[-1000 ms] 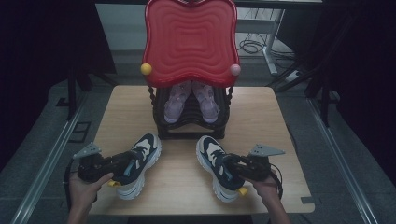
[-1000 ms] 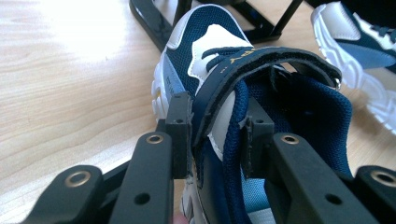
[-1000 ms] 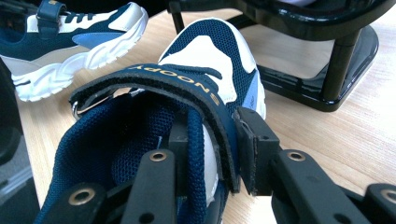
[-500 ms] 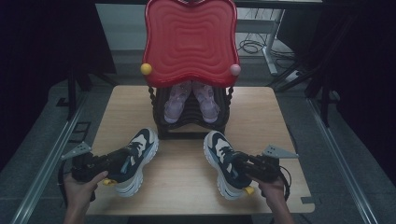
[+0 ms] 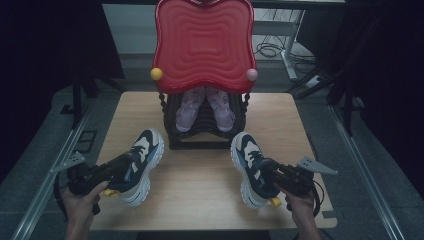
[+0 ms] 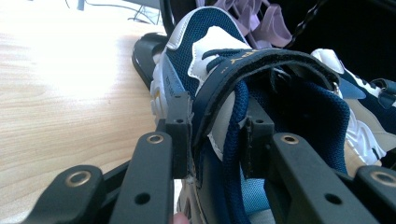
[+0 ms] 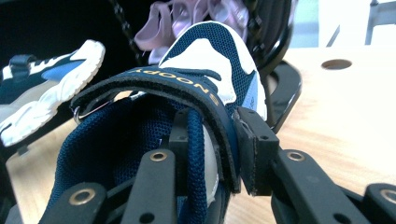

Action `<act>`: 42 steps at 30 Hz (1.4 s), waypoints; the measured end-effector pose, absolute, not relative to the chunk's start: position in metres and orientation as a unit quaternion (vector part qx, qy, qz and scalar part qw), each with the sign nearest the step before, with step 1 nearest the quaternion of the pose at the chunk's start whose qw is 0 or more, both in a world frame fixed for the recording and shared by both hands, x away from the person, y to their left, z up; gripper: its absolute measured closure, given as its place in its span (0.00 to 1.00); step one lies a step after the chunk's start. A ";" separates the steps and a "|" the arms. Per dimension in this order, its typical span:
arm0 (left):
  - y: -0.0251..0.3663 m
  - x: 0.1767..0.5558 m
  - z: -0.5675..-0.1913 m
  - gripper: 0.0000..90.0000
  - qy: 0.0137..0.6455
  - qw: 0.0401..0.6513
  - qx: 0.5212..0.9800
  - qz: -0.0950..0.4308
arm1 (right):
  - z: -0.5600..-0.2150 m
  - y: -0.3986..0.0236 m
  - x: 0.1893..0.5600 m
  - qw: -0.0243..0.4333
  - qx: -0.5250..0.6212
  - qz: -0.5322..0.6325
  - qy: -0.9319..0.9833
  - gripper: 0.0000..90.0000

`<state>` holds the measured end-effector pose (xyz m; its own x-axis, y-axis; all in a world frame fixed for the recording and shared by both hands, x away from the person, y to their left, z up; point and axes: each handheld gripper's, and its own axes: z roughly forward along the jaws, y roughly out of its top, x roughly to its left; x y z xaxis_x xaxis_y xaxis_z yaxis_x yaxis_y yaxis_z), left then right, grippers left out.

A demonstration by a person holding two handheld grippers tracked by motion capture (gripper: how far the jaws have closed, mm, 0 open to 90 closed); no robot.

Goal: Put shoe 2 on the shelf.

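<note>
Two navy-and-white sneakers lie in front of a black shoe rack [image 5: 207, 137], toes toward it. My left gripper [image 5: 127, 169] is shut on the left sneaker [image 5: 145, 155]. In the left gripper view its jaws [image 6: 215, 135] clamp that sneaker's [image 6: 205, 51] side wall and strap, one jaw inside and one outside. My right gripper [image 5: 265, 171] is shut on the right sneaker [image 5: 247, 160]. The right gripper view shows the same kind of grip [image 7: 219, 144] on the side wall of the right sneaker [image 7: 210, 56]. Whether the soles rest on the wooden table [image 5: 200, 200] I cannot tell.
The rack holds a pair of purple shoes [image 5: 205, 107] and carries a red wavy panel [image 5: 203, 45] with a yellow knob [image 5: 156, 74] and a pink knob [image 5: 252, 75]. Metal rails and dark floor flank the table. A round hole [image 7: 336, 64] sits in the tabletop.
Both sneakers have moved toward the rack in the grippers. The right hand and its sneaker shifted outward to the right; the left hand's rear end swung out to the left.
</note>
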<state>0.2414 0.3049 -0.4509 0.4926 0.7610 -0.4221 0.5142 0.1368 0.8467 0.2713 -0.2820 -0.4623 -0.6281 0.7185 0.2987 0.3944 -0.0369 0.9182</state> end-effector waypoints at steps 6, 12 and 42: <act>0.305 0.244 -0.446 0.78 0.492 0.580 0.639 0.117 | -0.455 -0.294 0.271 0.155 0.418 0.613 0.652 0.77; 0.308 0.250 -0.439 0.78 0.491 0.590 0.629 0.122 | -0.452 -0.303 0.275 0.167 0.431 0.623 0.631 0.77; 0.320 0.274 -0.402 0.78 0.492 0.623 0.592 0.139 | -0.408 -0.312 0.302 0.201 0.424 0.652 0.595 0.78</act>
<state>0.2742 0.3200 -0.4024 0.4772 0.7560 -0.4480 0.4093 0.2599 0.8746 0.3022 -0.3122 -0.4079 -0.5589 0.7672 0.3147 0.2429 -0.2113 0.9467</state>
